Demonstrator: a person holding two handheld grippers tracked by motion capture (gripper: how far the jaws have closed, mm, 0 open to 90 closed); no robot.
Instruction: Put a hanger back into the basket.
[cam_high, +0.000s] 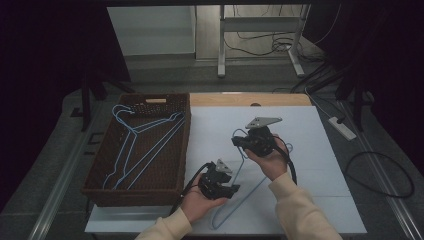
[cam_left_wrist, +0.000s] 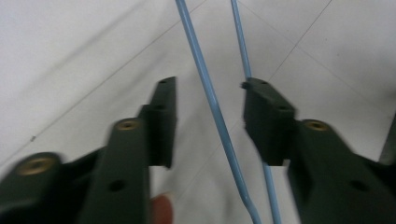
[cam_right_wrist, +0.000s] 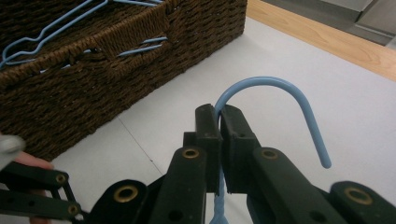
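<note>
The right hand-held gripper (cam_right_wrist: 219, 122) is clenched on a blue wire hanger (cam_right_wrist: 280, 93), its two black jaws pressed flat together on the wire just below the hook. In the right gripper view the hook curves up out of the jaws, arches over to their right and ends in a free tip that hangs above the white worktop (cam_right_wrist: 327, 84). In the high view this gripper (cam_high: 239, 142) sits in the person's right hand (cam_high: 272, 160), with the rest of the hanger (cam_high: 245, 192) trailing from it toward the person, lying on or just over the worktop (cam_high: 310, 150) (which of the two cannot be told).

The left hand-held gripper (cam_left_wrist: 209, 123) is released. Its jaws stand apart, and one blue wire of the hanger (cam_left_wrist: 212, 100) runs lengthwise through the gap without touching either pad; a second wire (cam_left_wrist: 240, 42) passes just beside the right-hand jaw. In the high view this gripper (cam_high: 235, 188) is held in the left hand (cam_high: 197, 202), nearer the person than the right one and at the hanger's lower part.

To the left of both grippers stands a brown woven basket (cam_high: 100, 172), and more blue hangers (cam_high: 140, 145) lie in it. The right gripper view shows the basket's wall (cam_right_wrist: 70, 93) close by on that gripper's left, with blue wire (cam_right_wrist: 154, 44) poking through the handle hole.
</note>
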